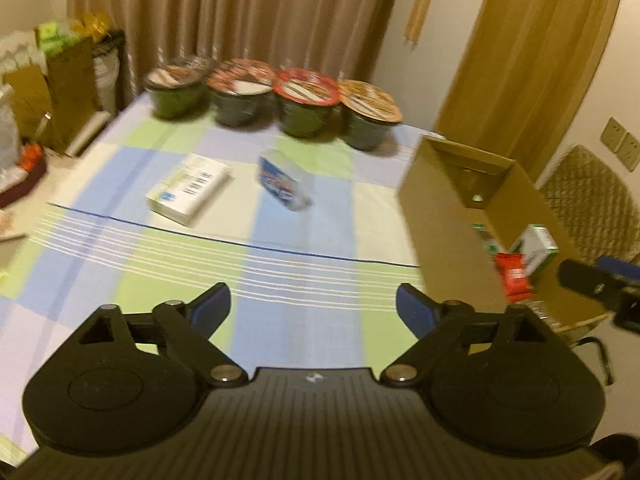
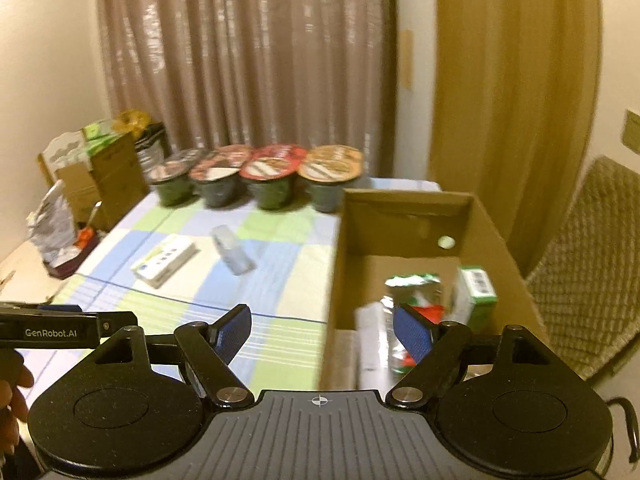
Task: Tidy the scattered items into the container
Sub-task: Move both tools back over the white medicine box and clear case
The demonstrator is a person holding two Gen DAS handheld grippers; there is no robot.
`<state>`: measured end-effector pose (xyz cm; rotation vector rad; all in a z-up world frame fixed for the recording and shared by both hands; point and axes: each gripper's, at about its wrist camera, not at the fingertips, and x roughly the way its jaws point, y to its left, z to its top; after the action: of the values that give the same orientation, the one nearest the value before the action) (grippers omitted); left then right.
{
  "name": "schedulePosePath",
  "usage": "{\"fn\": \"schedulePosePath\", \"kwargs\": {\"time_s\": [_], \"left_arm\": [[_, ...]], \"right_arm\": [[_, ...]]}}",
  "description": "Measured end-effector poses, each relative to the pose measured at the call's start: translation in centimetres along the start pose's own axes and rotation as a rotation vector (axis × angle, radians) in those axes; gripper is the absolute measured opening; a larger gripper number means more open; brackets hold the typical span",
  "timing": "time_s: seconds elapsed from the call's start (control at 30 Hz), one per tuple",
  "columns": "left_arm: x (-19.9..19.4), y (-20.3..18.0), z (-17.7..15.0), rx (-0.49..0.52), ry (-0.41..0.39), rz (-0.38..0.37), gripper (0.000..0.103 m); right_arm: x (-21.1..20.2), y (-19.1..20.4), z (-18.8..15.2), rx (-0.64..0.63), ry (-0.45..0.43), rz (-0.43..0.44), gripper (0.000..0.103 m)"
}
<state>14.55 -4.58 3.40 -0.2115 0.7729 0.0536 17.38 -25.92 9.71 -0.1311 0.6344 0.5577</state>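
A cardboard box (image 1: 444,216) (image 2: 404,216) stands open at the table's right edge. Inside it lie a green-white carton (image 2: 476,292), a silver-green packet (image 2: 412,284) and a white pack (image 2: 372,336). A red packet (image 1: 514,276) shows at the box opening, close to my right gripper (image 1: 588,280); I cannot tell whether it rests or falls. On the checked cloth lie a white box (image 1: 188,190) (image 2: 164,260) and a blue-white packet (image 1: 282,180) (image 2: 234,250). My left gripper (image 1: 314,306) is open over the cloth, holding nothing. My right gripper (image 2: 324,334) is open at the box's near corner.
Several lidded noodle bowls (image 1: 276,100) (image 2: 260,180) line the table's far edge before a curtain. Cardboard boxes and bags (image 1: 48,80) crowd the left side. A woven chair (image 2: 580,272) stands right of the box. A hand (image 2: 12,392) holds the left gripper (image 2: 60,330).
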Motion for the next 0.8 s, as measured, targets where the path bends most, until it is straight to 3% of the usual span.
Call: {"fn": "schedulePosePath", "kwargs": {"time_s": [0.4, 0.8], "left_arm": [[-0.5, 7.2, 2.3, 0.09, 0.009, 0.088, 0.101], [6.8, 11.9, 4.2, 0.19, 0.077, 0.107, 0.101]], "right_arm": [[2.9, 6.3, 1.3, -0.125, 0.027, 0.08, 0.084], [11.2, 9.5, 3.1, -0.262, 0.096, 0.119, 0.084]]}}
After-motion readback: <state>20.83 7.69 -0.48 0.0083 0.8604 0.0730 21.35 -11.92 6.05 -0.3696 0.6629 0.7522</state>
